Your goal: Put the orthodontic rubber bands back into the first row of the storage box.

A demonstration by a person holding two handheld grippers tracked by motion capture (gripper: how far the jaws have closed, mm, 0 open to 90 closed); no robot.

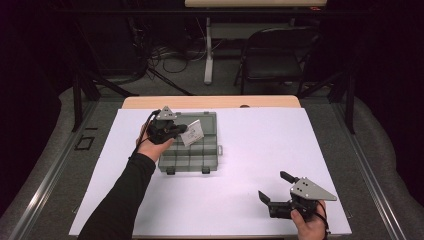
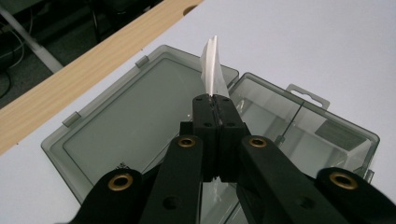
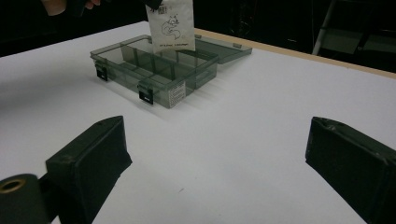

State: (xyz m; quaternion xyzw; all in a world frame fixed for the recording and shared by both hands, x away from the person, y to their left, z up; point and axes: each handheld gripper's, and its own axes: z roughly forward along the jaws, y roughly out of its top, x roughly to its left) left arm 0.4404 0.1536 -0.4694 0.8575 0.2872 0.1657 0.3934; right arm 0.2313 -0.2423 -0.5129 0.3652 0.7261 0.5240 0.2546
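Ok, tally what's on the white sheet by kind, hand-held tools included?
Clear grey compartment box, lid open: 1
White paper packet with a drawing, pinched in the left tool: 1
Tools: 2, left shut on the packet, right tool open
Total: 4

In the high view we find the open organizer box point(image 1: 192, 150) left of centre on the white board point(image 1: 260, 150), its lid point(image 1: 206, 120) lying behind it, and a small packet point(image 1: 192, 133) above its compartments.
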